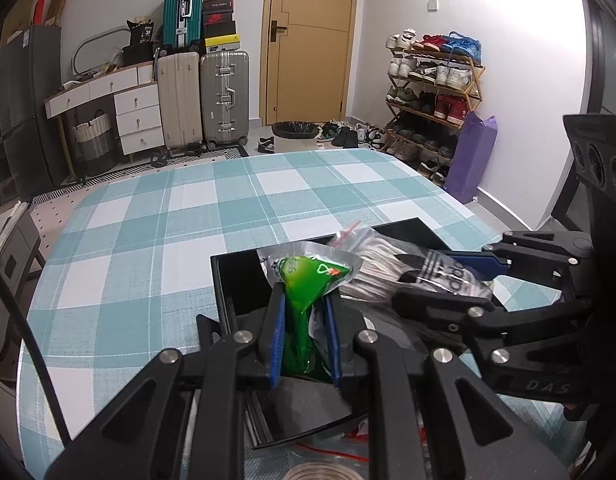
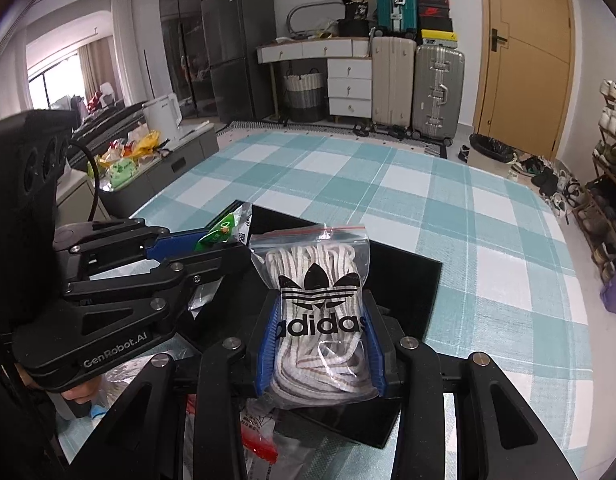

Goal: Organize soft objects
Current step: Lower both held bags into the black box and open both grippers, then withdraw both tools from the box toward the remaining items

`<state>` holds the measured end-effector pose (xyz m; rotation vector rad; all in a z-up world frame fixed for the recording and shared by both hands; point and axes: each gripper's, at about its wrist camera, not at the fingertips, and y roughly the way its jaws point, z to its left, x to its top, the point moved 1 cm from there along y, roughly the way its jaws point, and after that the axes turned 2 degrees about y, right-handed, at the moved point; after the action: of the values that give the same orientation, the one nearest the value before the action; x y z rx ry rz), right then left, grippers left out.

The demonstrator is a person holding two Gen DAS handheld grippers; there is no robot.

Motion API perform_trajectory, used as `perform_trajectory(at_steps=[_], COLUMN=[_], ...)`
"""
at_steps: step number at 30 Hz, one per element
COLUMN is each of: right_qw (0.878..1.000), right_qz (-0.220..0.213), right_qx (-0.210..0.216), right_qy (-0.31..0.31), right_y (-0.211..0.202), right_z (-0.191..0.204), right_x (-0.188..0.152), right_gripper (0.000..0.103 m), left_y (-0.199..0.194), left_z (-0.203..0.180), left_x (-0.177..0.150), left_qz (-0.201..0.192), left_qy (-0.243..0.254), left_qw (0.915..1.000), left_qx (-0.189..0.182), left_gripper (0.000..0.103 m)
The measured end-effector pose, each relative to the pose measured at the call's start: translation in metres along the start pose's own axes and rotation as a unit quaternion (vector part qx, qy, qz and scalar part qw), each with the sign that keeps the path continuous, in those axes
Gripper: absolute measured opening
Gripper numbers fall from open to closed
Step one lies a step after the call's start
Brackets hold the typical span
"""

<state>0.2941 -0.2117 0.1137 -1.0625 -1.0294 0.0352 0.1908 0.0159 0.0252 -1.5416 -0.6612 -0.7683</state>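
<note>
My left gripper (image 1: 304, 312) is shut on a green soft packet (image 1: 304, 292) in clear wrap, held above a black tray (image 1: 228, 280) on the checked tablecloth. My right gripper (image 2: 319, 336) is shut on a clear zip bag of laces with an adidas logo (image 2: 319, 292), also above the black tray (image 2: 411, 280). In the left wrist view the right gripper (image 1: 447, 276) comes in from the right with the lace bag (image 1: 387, 260) beside the green packet. In the right wrist view the left gripper (image 2: 204, 248) comes in from the left with the green packet (image 2: 222, 232).
More plastic bags lie on the table under the grippers at the near edge (image 2: 260, 444). The teal checked tablecloth (image 1: 228, 200) stretches beyond the tray. Suitcases (image 1: 224, 96), a drawer unit, a bin (image 1: 294, 136) and a shoe rack (image 1: 431, 92) stand on the floor behind.
</note>
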Motion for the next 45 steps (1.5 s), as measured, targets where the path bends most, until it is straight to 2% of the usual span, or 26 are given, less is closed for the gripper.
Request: perform_trajectory(at_steps=[12, 16, 18, 20, 21, 22, 23, 24, 26, 29, 31, 32, 33, 35, 45], right_qw=[0.999, 0.998, 0.999, 0.998, 0.998, 0.998, 0.998, 0.998, 0.999, 0.999, 0.998, 0.998, 0.998, 0.997, 0.997], right_qz=[0.024, 0.046, 0.032, 0.014, 0.01, 0.006, 0.001, -0.001, -0.012, -0.033, -0.047, -0.053, -0.06, -0.068, -0.078], right_qx=[0.009, 0.003, -0.002, -0.002, -0.004, -0.007, -0.01, -0.013, -0.02, -0.027, -0.032, -0.032, -0.03, -0.021, -0.01], right_qy=[-0.038, -0.035, -0.042, -0.053, -0.056, -0.058, -0.059, -0.057, -0.048, -0.03, -0.015, -0.008, -0.001, 0.011, 0.023], right_y=[0.015, 0.026, 0.017, 0.006, 0.001, -0.003, -0.007, -0.01, -0.019, -0.036, -0.048, -0.053, -0.059, -0.069, -0.096], right_z=[0.004, 0.0, 0.001, 0.005, 0.006, 0.007, 0.007, 0.006, 0.003, -0.003, -0.007, -0.009, -0.01, -0.012, -0.001], right_x=[0.003, -0.001, -0.002, -0.002, -0.002, -0.002, -0.002, -0.002, -0.005, -0.011, -0.015, -0.017, -0.02, -0.026, -0.057], right_gripper=[0.037, 0.038, 0.043, 0.056, 0.058, 0.061, 0.067, 0.071, 0.087, 0.097, 0.102, 0.102, 0.102, 0.102, 0.102], left_y=[0.006, 0.007, 0.006, 0.005, 0.005, 0.004, 0.003, 0.001, -0.005, -0.016, -0.022, -0.026, -0.031, -0.044, -0.085], left_z=[0.001, 0.002, 0.002, 0.002, 0.002, 0.002, 0.002, 0.002, 0.0, -0.004, -0.006, -0.007, -0.009, -0.01, -0.009], left_x=[-0.003, -0.004, -0.004, -0.005, -0.005, -0.005, -0.004, -0.004, -0.004, -0.003, -0.005, -0.006, -0.008, -0.011, -0.035], left_qz=[0.012, 0.016, 0.016, 0.018, 0.018, 0.018, 0.016, 0.015, 0.013, 0.008, 0.011, 0.012, 0.006, -0.01, -0.029], left_qy=[0.004, 0.003, 0.004, 0.005, 0.006, 0.005, 0.005, 0.005, 0.008, 0.017, 0.023, 0.025, 0.026, 0.028, 0.011], left_qw=[0.9999, 0.9999, 0.9999, 0.9998, 0.9998, 0.9998, 0.9999, 0.9999, 0.9999, 0.9998, 0.9997, 0.9996, 0.9996, 0.9996, 0.9993], left_qx=[-0.003, -0.003, -0.003, -0.002, -0.001, 0.0, 0.0, -0.001, -0.004, -0.002, -0.002, -0.001, 0.0, 0.001, 0.023], left_gripper=[0.018, 0.018, 0.018, 0.019, 0.021, 0.023, 0.03, 0.04, 0.052, 0.054, 0.074, 0.094, 0.103, 0.103, 0.103])
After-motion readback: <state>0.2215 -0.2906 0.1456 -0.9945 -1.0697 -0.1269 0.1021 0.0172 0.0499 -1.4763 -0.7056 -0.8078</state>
